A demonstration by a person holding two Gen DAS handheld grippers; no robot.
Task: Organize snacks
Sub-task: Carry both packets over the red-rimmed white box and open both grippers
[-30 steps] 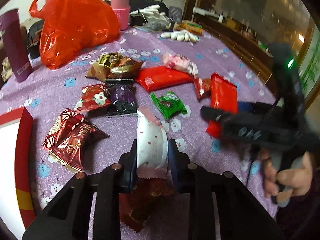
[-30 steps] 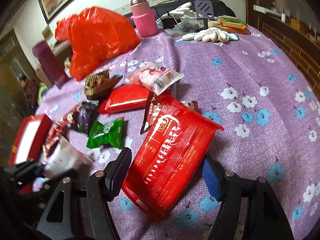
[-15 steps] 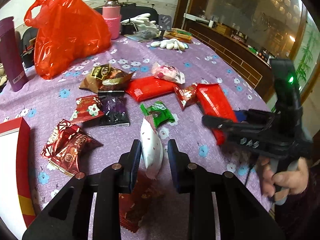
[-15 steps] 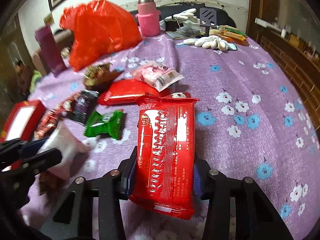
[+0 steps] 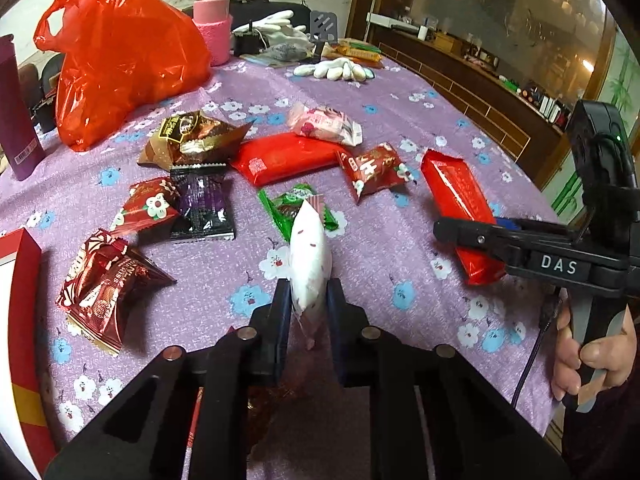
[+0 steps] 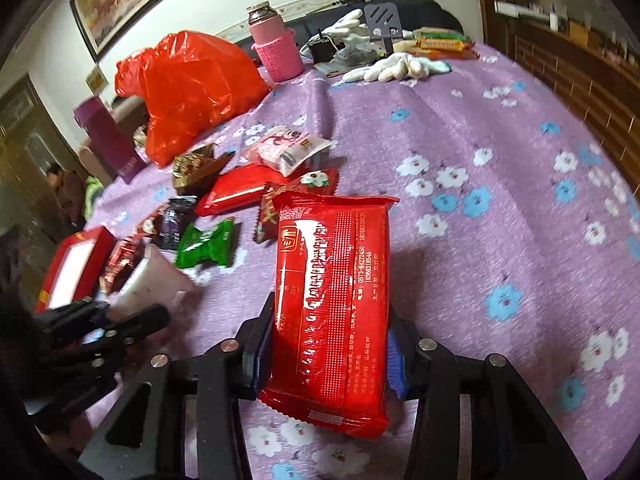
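Behind, only right view shows painting (image 6: 132, 4), perhaps horses.

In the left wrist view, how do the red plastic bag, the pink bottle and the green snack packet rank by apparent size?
Largest to smallest:
1. red plastic bag
2. pink bottle
3. green snack packet
The last two look close, and the bottle stands farther from the camera, so their order is unsure.
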